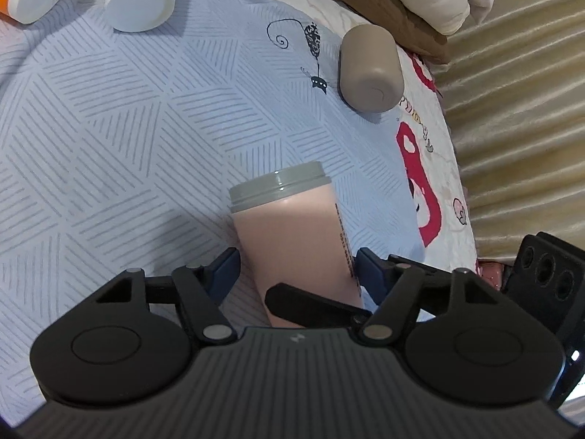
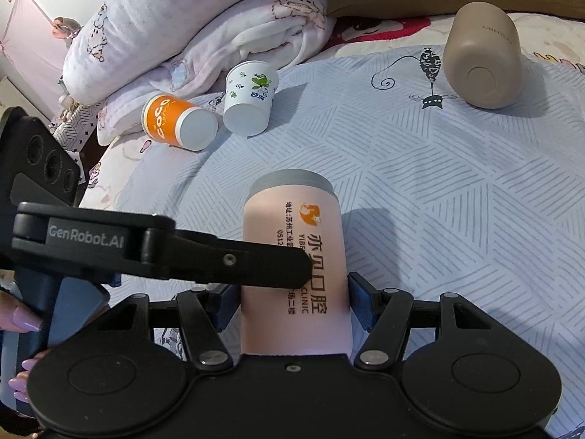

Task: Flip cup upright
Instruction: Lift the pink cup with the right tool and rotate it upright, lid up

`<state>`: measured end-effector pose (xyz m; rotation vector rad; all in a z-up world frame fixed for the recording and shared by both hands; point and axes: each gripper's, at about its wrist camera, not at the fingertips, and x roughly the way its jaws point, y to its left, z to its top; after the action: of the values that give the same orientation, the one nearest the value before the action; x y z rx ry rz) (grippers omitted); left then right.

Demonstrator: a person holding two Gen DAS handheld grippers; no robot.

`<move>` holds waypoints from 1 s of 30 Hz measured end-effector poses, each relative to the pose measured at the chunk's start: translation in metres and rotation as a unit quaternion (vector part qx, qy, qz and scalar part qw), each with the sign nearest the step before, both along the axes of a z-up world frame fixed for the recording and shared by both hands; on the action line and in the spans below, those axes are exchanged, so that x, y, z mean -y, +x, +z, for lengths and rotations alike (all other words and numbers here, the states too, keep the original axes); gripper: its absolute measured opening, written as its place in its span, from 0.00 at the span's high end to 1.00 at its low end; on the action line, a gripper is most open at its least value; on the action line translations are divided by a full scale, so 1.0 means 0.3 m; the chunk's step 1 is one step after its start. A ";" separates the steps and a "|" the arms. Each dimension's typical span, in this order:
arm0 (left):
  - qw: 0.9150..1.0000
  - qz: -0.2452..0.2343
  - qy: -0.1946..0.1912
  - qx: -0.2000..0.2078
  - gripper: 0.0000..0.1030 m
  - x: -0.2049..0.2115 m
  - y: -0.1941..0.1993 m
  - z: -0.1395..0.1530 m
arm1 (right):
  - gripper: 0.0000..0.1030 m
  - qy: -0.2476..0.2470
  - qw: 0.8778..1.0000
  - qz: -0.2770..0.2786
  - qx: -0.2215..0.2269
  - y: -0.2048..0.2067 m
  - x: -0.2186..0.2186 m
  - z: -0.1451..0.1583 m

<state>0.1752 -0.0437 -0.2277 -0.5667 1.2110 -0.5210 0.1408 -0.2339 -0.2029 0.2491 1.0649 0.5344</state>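
1. The jaws of the left gripper point(image 1: 296, 267) are closed on the pink cup point(image 1: 292, 226), one blue pad against each side of its lower body. In the right wrist view the right gripper point(image 2: 292, 301) is clamped on the same cup in the same way, with a black finger of the left gripper lying across the printed face.
2. The cup is held between both grippers, its grey threaded rim point(image 1: 278, 186) pointing away from the cameras. Its shadow on the bed sheet point(image 2: 438, 219) suggests it is just off the bed, though I cannot tell for certain.
3. With two grips on one cup, the turn should probably be led by one gripper. The other should follow or let go, so the cup is not twisted between them.
4. Rotate until the grey rim faces up, keeping the pads square on the smooth wall, which looks slippery.
5. The bed is soft, so press the base down flat before opening, or the cup may tip.
6. Stay well apart from the tan flask point(image 2: 482, 62) and the two paper cups point(image 2: 215, 113) lying farther up the bed.
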 end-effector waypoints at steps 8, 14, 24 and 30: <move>0.999 -0.006 0.008 0.039 0.34 0.011 -0.029 0.021 | 0.35 -0.002 0.999 0.025 0.021 -0.016 -0.008 0.016; 0.989 -0.031 0.063 0.131 0.35 0.033 -0.085 0.103 | 0.35 -0.029 0.994 0.058 0.088 -0.049 -0.049 0.061; 0.982 -0.037 0.055 0.178 0.41 -0.022 -0.093 0.159 | 0.35 -0.097 0.973 0.090 0.191 -0.101 -0.118 0.092; 0.964 -0.049 0.104 0.240 0.41 0.003 -0.128 0.185 | 0.35 -0.104 0.963 0.095 0.228 -0.103 -0.145 0.094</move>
<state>0.1367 -0.0445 -0.1721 -0.1821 0.8187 -0.5673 0.1098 -0.1904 -0.1747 -0.1598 0.6886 0.6110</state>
